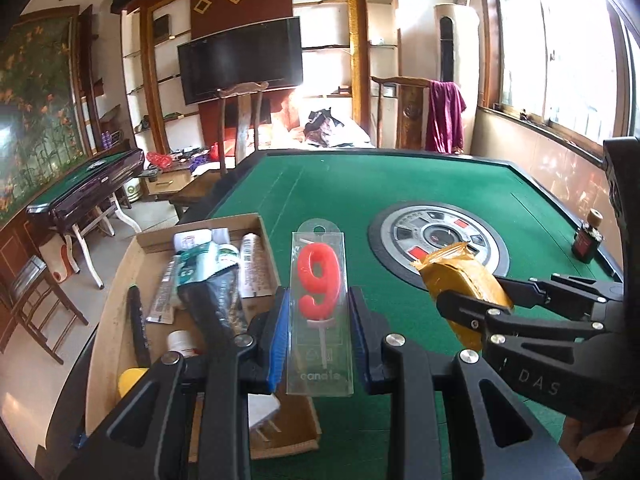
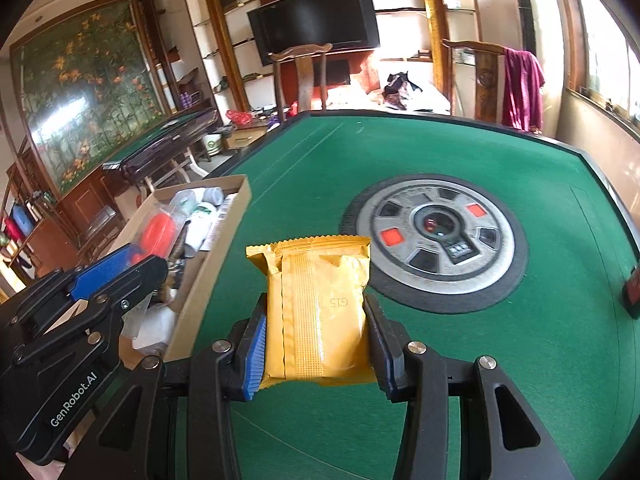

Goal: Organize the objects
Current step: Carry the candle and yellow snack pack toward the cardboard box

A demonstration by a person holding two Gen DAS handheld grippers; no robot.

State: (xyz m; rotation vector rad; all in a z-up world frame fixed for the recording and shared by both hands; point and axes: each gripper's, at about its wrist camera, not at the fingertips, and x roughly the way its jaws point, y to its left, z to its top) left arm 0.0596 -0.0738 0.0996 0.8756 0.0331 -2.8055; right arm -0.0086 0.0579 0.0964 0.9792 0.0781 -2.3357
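Note:
My left gripper (image 1: 318,320) is shut on a clear pack holding a red "9" candle (image 1: 320,280), held above the green table by the right edge of a cardboard box (image 1: 236,224). The box holds tubes, sachets and other small items. My right gripper (image 2: 316,332) is shut on a yellow foil packet (image 2: 316,304), held above the felt to the right of the box (image 2: 216,264). In the left wrist view the right gripper (image 1: 464,300) and its packet (image 1: 460,276) sit to the right. In the right wrist view the left gripper (image 2: 132,264) hovers over the box with the red candle (image 2: 158,232).
A round grey dial panel (image 1: 438,240) sits in the middle of the green felt table (image 2: 440,152). A small dark bottle (image 1: 586,240) stands near the table's right edge. Wooden chairs (image 1: 240,120) stand beyond the far edge.

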